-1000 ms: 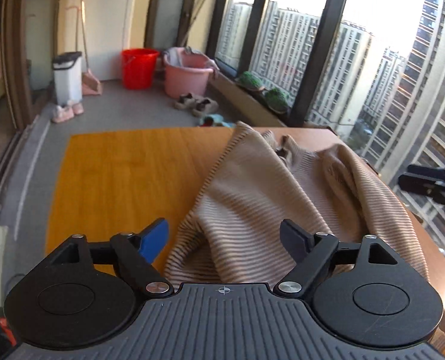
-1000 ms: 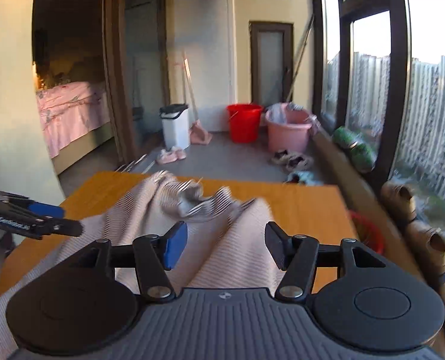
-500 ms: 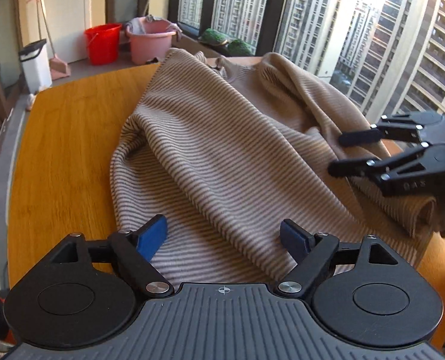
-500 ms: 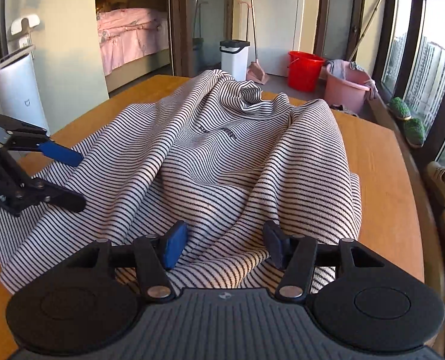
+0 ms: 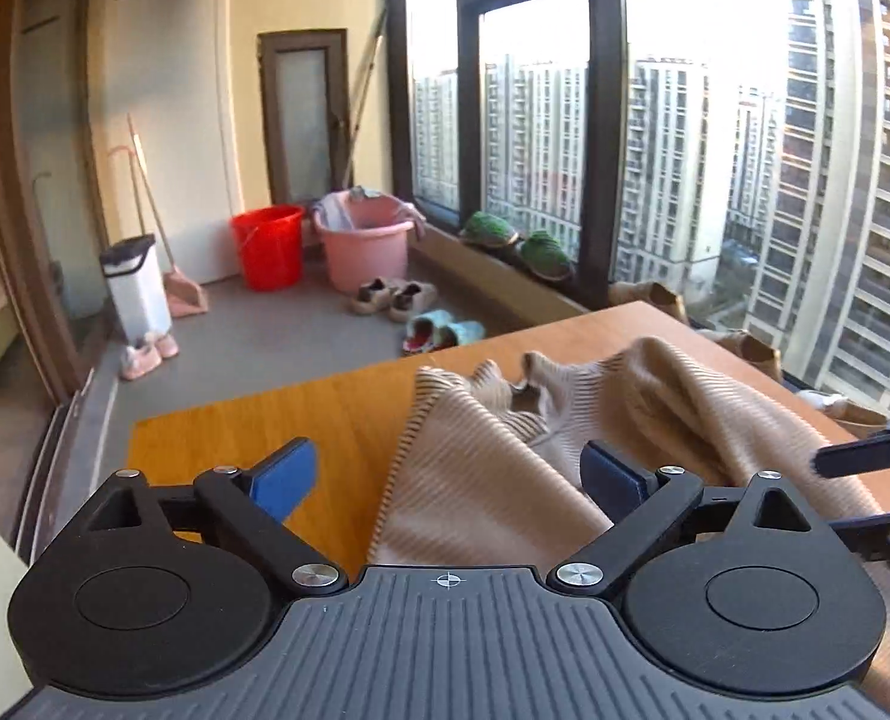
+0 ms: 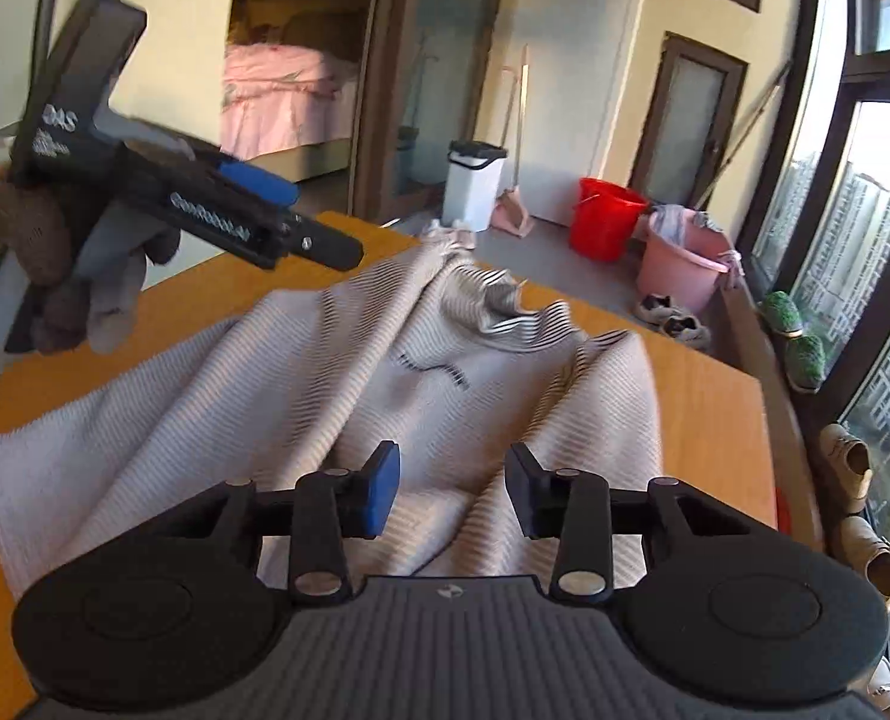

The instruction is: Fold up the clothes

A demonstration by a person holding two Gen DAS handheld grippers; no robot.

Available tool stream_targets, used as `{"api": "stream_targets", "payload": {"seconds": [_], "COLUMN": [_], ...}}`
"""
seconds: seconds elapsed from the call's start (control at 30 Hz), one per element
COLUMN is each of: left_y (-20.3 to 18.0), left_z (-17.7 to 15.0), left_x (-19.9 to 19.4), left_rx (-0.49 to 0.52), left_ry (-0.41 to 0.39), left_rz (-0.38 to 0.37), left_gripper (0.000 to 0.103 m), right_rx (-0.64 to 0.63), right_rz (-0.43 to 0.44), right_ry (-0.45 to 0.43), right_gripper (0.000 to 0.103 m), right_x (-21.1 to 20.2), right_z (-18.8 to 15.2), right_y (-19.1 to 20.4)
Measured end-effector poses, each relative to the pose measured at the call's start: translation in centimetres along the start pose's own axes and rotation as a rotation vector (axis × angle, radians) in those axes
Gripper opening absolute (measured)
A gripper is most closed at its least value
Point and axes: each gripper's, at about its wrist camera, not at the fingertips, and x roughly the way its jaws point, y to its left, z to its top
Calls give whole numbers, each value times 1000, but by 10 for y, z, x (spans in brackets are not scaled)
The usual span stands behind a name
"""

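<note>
Jaws of the left gripper (image 5: 448,471) are seen spread wide, having just been opening; an edge of the striped sweater (image 6: 421,372) rises between them but is not pressed by either pad, so nothing is held. Jaws of the right gripper (image 6: 450,489) stand at a narrower gap, having just been closing, w/ a ridge of fabric below and between them; no pinch is visible, pads apart from the cloth as far as can be told. Progress is judged as early: no fold is seen, no flat layout either. Garment is bunched in long ridges, collar end crumpled toward the far side, hem end near the grippers, one corner spread flat at the near left in the right wrist view. It lies on the wooden bench (image 6: 703,396), approx. centred, bare wood on both sides. Left to do, by judgement: edges to be gripped, cloth to be smoothed, sleeves and body to be folded.
</note>
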Motion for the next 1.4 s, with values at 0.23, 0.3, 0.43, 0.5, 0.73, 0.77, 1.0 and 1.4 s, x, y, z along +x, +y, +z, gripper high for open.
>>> {"api": "stream_targets", "payload": {"seconds": [0.23,0.3,0.43,0.5,0.73,0.77,1.0,1.4], "left_y": [8,5,6,14,59,64,31,8], "left_z": [-8,-13,-12,-10,-7,-6,0,-65], "left_x": [45,45,37,32,22,17,-16,-43], "left_rx": [-37,-36,15,30,-48,-76,-209,-218], "left_ry": [92,118,94,69,34,34,29,189], "left_rz": [-70,-69,-9,40,266,270,-186,-253], "left_gripper": [68,46,26,25,25,28,73,76], "right_rx": [175,256,354,287,86,120,445,366], "right_rz": [-184,-155,-25,-91,-458,-476,63,102], "right_ry": [5,43,53,-53,-93,-77,-35,120], "right_gripper": [63,68,8,5,5,6,13,26], "right_x": [41,64,80,57,63,66,72,65], "right_z": [4,-2,-2,12,20,16,11,-39], "right_y": [-60,-79,-94,-93,-117,-121,-99,-46]}}
